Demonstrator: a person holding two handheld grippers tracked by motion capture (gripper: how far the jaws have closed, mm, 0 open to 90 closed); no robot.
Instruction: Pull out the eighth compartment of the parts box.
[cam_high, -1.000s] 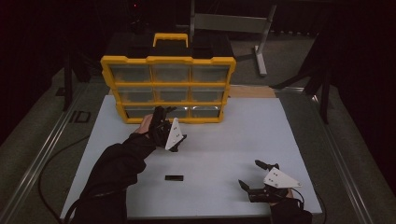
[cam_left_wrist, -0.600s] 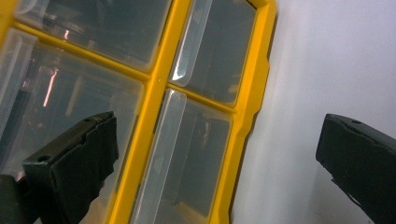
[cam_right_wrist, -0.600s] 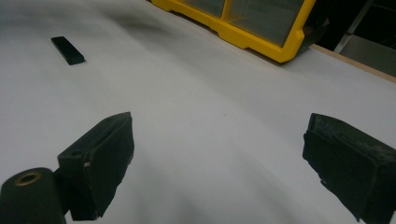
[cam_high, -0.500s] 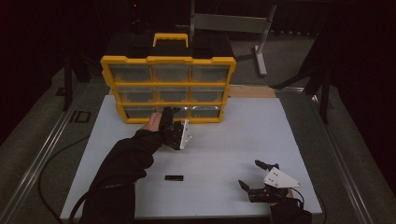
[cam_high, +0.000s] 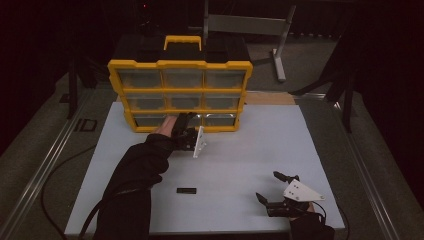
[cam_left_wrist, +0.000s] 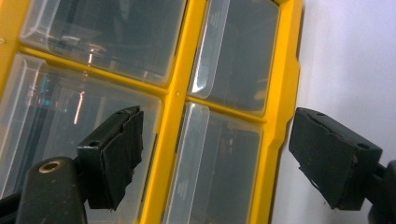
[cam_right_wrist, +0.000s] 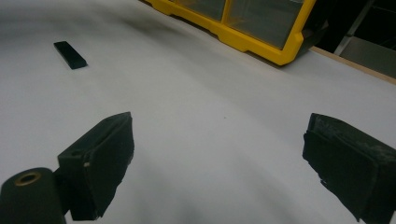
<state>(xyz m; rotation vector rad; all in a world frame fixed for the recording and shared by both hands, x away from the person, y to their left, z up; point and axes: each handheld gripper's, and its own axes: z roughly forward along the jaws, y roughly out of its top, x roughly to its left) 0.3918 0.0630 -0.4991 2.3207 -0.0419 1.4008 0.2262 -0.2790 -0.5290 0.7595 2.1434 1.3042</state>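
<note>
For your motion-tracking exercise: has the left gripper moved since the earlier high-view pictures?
Yes. The left gripper has moved up the picture, toward the bottom row of the yellow drawer organiser; its fingers have just been closing.

1. Stood dim all round, with the brightest light falling on the pale table top (cam_high: 260, 165).
2. Showed a strip of bare wood (cam_high: 270, 98) along the table's far edge.
3. Ran as metal rails (cam_high: 35, 182) down the left side and (cam_high: 370, 170) down the right side of the table.
4. Lay grey and speckled as flooring (cam_high: 45, 135) beside the rails.
5. Rose behind the table as a grey metal stand (cam_high: 277, 45) with an angled leg.
6. Trailed as a dark cable (cam_high: 55, 175) across the floor at the left.
7. Faded to black drapes or shadow (cam_high: 390, 60) at the right and rear.
</note>
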